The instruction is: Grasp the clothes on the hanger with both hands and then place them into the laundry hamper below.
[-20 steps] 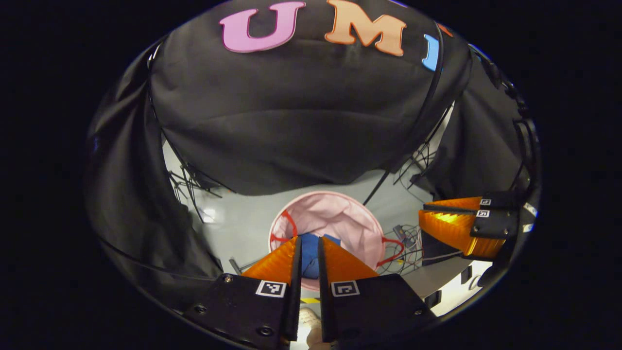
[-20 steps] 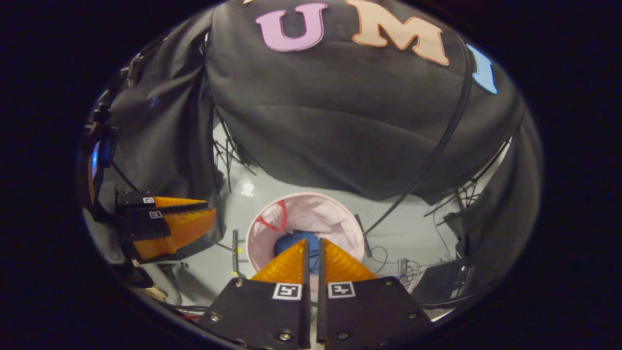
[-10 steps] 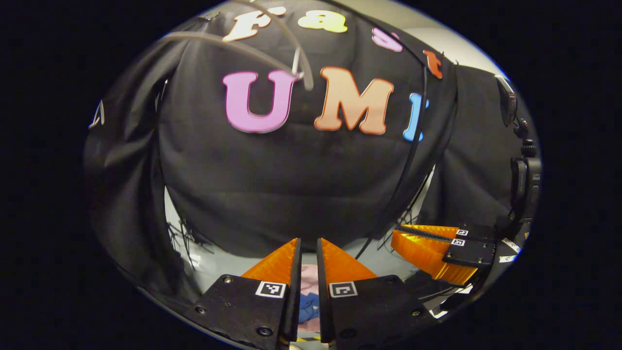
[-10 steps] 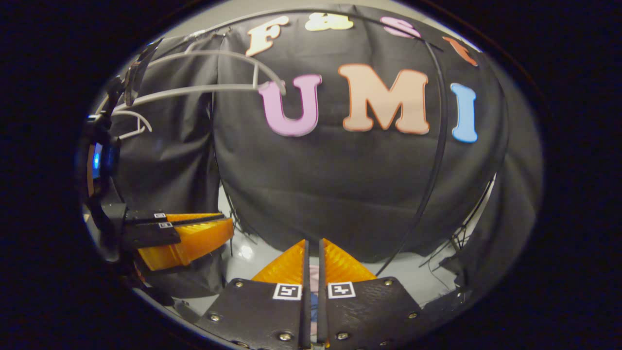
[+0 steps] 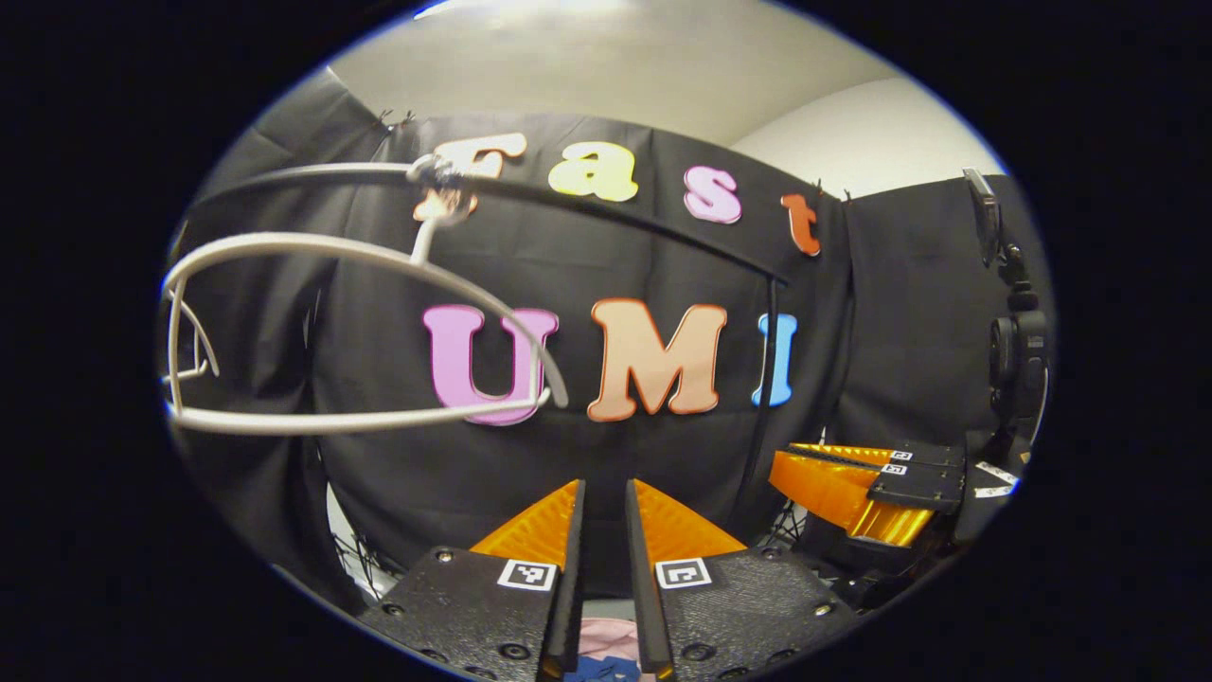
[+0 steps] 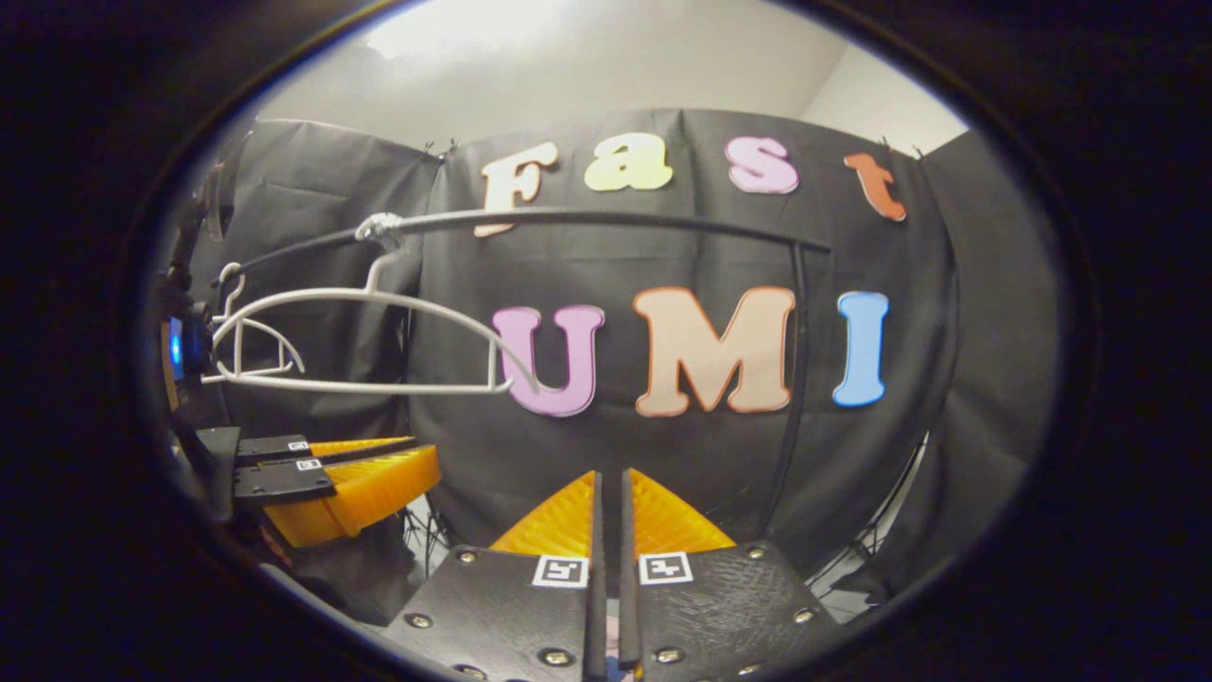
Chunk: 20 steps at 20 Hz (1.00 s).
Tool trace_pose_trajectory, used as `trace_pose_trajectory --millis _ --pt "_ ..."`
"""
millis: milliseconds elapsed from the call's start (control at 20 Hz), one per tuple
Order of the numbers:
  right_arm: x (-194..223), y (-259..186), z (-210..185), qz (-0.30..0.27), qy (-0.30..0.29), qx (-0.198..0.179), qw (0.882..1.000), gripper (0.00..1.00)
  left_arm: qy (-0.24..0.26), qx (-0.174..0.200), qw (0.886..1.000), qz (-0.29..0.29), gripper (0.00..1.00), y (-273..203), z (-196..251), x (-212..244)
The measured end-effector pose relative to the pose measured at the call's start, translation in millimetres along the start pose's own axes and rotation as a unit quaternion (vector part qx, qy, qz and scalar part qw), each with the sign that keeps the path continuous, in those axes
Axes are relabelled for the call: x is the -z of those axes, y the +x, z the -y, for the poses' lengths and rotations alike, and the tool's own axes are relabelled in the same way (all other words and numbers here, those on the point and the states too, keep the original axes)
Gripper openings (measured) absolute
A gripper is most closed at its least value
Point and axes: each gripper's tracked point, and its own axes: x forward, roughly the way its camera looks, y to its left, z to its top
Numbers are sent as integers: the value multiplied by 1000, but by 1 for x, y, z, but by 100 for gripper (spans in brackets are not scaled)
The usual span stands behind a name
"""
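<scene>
Left gripper view: left claw (image 5: 603, 502), two orange ribbed fingers on black plates, nearly closed with a narrow gap, holding nothing. Between the plates at the bottom edge, a sliver of pink laundry hamper (image 5: 606, 640) with a scrap of blue clothing (image 5: 592, 667) in it, directly below the claw. Bare white wire hanger (image 5: 360, 332), hooked on a thin black horizontal rail (image 5: 606, 206), upper left, well above the claw. Right claw (image 5: 833, 474) at lower right, its fingers lying close together, empty.

Right gripper view: right claw (image 6: 608, 502), orange fingers almost touching, only a slit between them, gripping nothing. Same white hanger (image 6: 369, 341) on the black rail (image 6: 606, 220), upper left, empty of garments. Left claw (image 6: 379, 464) at lower left, below the hanger, fingers nearly together, empty.
</scene>
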Motion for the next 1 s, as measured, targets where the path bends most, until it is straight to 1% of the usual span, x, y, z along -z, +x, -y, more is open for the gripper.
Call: trace_pose_trajectory --millis 50,100,150,200,250,300,350,400,500,600,650,750,800,850,900,950,1000 --pt "-11 -4 3 10 1 3 1000 0 1 3 1000 14 29 0 4 -13" --pt "-22 -9 9 21 2 5 1000 6 5 4 1000 24 34 1 7 -21" --pt "-30 -12 14 28 2 8 1000 5 6 6 999 33 42 1 13 -29" --pt "-37 -17 19 35 0 10 999 12 5 10 999 38 47 1 19 -34" --pt "-43 -21 24 41 -3 14 999 14 3 12 999 41 54 1 24 -37" --pt "-50 -24 30 48 -6 17 999 19 1 16 999 46 51 -2 30 -42" --pt "-55 -29 34 54 -9 20 998 27 -1 20 999 49 58 -1 39 -46" --pt "-62 -31 38 61 -11 22 998 25 -2 23 998 53 65 -1 45 -49" --pt "-72 -39 44 71 -13 22 997 36 1 27 998 57 70 -1 57 -54" --pt "-76 -43 54 76 -11 22 997 56 7 28 998 63 89 3 66 -57" --pt "-77 -43 56 78 -8 23 997 60 9 28 998 63 99 2 71 -59" --pt "-79 -47 68 81 -2 27 996 80 15 23 998 65 96 4 81 -59" --pt "-79 -48 76 83 -1 29 996 87 16 19 997 67 96 6 84 -59" --pt "-77 -48 83 83 -1 30 996 88 17 15 997 68 93 9 88 -57" --pt "-74 -48 91 81 -1 31 996 89 16 11 998 68 95 13 94 -52" --pt "-69 -48 100 80 0 31 996 91 17 5 998 64 93 18 98 -45" --pt "-63 -47 109 80 0 32 996 92 21 -6 998 59 93 24 101 -37"
